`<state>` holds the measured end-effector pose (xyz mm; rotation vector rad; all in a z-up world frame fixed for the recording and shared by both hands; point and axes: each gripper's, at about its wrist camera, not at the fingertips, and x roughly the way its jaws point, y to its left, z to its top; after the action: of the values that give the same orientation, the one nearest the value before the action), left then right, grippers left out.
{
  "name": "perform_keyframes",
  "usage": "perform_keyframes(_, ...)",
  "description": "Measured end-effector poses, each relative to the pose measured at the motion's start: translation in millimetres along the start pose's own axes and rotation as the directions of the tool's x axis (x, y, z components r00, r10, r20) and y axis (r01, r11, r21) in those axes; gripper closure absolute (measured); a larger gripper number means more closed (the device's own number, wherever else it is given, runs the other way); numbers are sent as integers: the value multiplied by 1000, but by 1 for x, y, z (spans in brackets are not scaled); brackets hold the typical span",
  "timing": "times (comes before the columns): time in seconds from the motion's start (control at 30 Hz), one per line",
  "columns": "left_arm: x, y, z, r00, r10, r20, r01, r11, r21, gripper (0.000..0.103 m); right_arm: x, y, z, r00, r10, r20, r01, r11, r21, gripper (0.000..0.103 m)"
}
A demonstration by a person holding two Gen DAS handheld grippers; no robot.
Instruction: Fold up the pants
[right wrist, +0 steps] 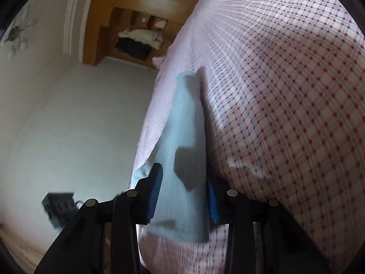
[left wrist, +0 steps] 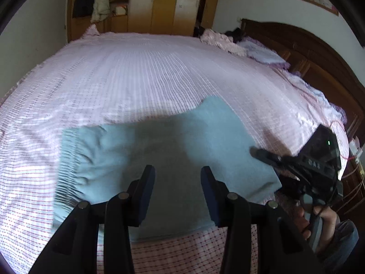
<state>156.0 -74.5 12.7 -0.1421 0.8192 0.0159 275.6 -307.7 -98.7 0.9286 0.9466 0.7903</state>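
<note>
So the light blue pants (left wrist: 164,159) are lying folded flat on the pink checked bedsheet (left wrist: 148,73), near the edge of the bed, elastic waistband at about 9 o'clock in the left wrist view. The left gripper (left wrist: 178,182) hangs over the middle of them with its jaws apart and nothing pinched between the blue pads. The right gripper (left wrist: 257,153) pokes in from 3 o'clock in that view, tips at the pants' right edge, held by a hand (left wrist: 319,219). From its own camera the right gripper (right wrist: 184,196) is rolled way over, jaws parted, with the blue fabric (right wrist: 182,137) running between the pads, not squeezed as far as I can see. A wooden wardrobe (left wrist: 159,2) stands at 12 o'clock and a dark headboard (left wrist: 319,64) at 2 o'clock.
</note>
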Motion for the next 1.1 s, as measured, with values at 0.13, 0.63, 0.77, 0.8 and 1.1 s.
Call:
perform_keyframes(0.13, 13, -7, -15, 999, 30, -30, -30, 1000, 1, 78, 14, 16, -1, 997, -59, 57, 63, 995, -78, 75)
perform_keyframes(0.63, 27, -33, -56, 996, 79, -52, -81, 996, -39, 87, 4, 25, -27, 981, -155, 117, 172, 972, -160, 93)
perform_keyframes(0.77, 28, -40, -63, 994, 102, -42, -102, 995, 3, 87, 5, 29, -29, 977, -176, 123, 196, 964, -178, 98)
perform_keyframes(0.8, 27, -39, -63, 994, 103, -41, -103, 995, 0, 87, 8, 37, -29, 972, -198, 129, 221, 954, -201, 98)
perform_keyframes(1.1, 28, -29, -71, 999, 48, -21, -49, 997, -55, 87, 34, 153, -64, 837, -456, 304, 543, 617, -570, 99)
